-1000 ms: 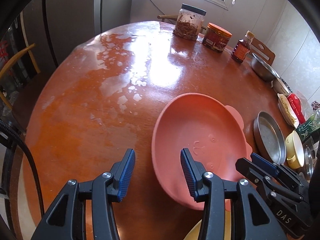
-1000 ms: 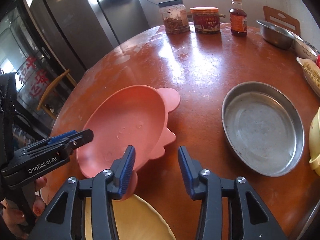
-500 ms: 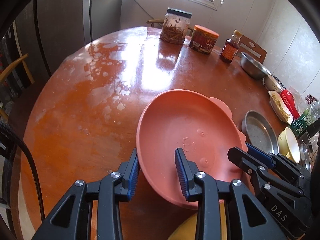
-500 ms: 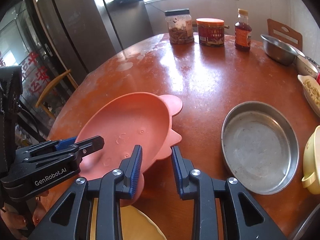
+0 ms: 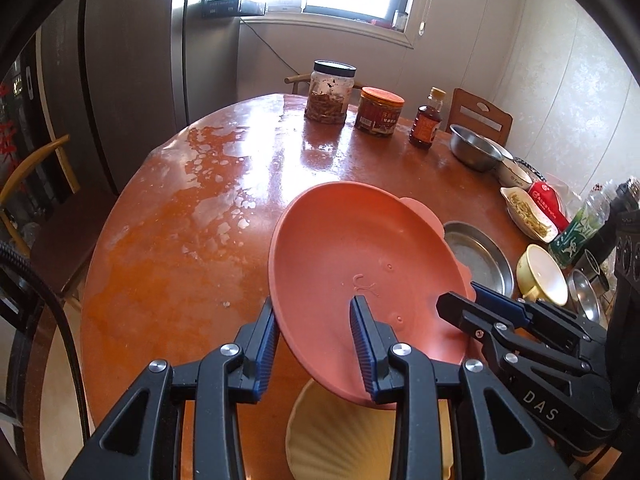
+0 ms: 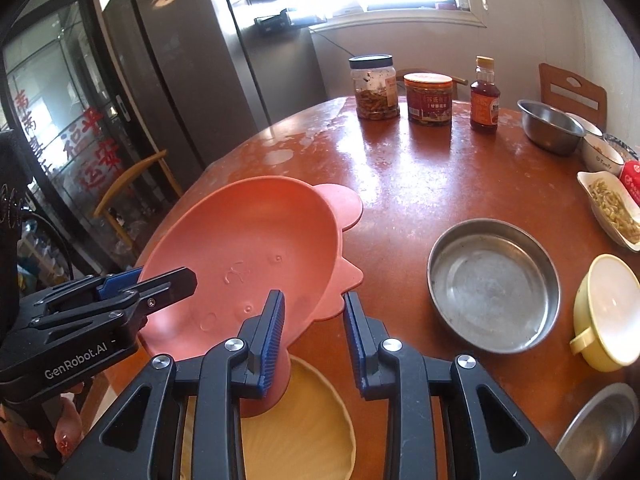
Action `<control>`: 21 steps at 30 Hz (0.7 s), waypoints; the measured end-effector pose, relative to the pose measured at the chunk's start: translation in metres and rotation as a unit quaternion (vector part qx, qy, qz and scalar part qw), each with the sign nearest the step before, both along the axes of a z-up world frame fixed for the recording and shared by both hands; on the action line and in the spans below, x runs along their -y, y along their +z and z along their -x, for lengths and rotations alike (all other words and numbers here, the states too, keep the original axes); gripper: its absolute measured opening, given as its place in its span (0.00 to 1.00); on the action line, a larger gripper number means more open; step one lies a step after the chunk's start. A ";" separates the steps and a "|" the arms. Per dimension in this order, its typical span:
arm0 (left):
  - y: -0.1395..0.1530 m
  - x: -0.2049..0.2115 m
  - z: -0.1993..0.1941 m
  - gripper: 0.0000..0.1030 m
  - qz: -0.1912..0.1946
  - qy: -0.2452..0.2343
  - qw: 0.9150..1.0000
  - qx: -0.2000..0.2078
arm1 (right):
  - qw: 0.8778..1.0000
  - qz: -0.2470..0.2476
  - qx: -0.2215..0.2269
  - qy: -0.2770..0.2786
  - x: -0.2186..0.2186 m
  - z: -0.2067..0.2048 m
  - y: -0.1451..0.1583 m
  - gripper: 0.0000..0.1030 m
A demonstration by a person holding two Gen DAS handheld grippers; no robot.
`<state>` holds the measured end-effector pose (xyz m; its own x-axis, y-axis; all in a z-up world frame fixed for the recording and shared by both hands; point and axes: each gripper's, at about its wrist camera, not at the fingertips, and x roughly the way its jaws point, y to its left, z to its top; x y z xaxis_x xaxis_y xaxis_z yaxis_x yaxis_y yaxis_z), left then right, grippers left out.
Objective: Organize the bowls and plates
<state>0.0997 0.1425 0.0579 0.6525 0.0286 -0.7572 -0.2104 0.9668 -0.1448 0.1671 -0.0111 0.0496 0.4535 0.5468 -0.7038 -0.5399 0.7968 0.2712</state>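
Note:
A pink plate [image 5: 360,264] with ear-shaped tabs is lifted off the round brown table and tilted. My left gripper [image 5: 314,344] is shut on its near left rim; it also shows in the right wrist view [image 6: 160,280]. My right gripper [image 6: 314,336] is shut on the plate's [image 6: 248,256] right edge tab, and shows in the left wrist view [image 5: 476,300]. A yellow shell-shaped plate [image 6: 296,432] lies on the table under the pink plate, also in the left wrist view [image 5: 340,440].
A steel pan [image 6: 494,284], a yellow lidded bowl [image 6: 608,312] and another steel bowl [image 6: 604,428] sit to the right. Jars [image 6: 374,88], a sauce bottle [image 6: 485,96], a steel bowl [image 6: 550,126] and food dishes [image 6: 610,208] stand at the back and right edge. A chair [image 6: 132,184] stands left.
Both grippers closed onto the pink plate and lifted it off the table, tilting it. The view rose and pulled back; the yellow plate beneath came into view.

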 end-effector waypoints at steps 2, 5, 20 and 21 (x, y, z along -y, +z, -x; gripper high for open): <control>-0.002 0.004 0.006 0.34 0.000 0.000 1.000 -0.003 | 1.000 -0.001 0.001 0.002 0.005 0.008 0.000 0.30; -0.009 0.011 0.018 0.34 0.002 -0.002 1.000 -0.009 | 1.000 0.001 0.004 0.005 0.011 0.019 0.000 0.30; -0.033 0.044 0.066 0.34 -0.013 -0.006 0.999 -0.038 | 0.999 0.030 -0.002 0.034 0.027 0.058 -0.017 0.31; -0.035 0.046 0.068 0.34 -0.016 -0.007 0.999 -0.040 | 0.999 0.033 -0.003 0.035 0.027 0.059 -0.018 0.31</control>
<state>0.0321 0.0966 0.0234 0.5912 0.0442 -0.8053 -0.2058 0.9737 -0.0975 0.1077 -0.0384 0.0312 0.4120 0.5290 -0.7419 -0.5934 0.7736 0.2221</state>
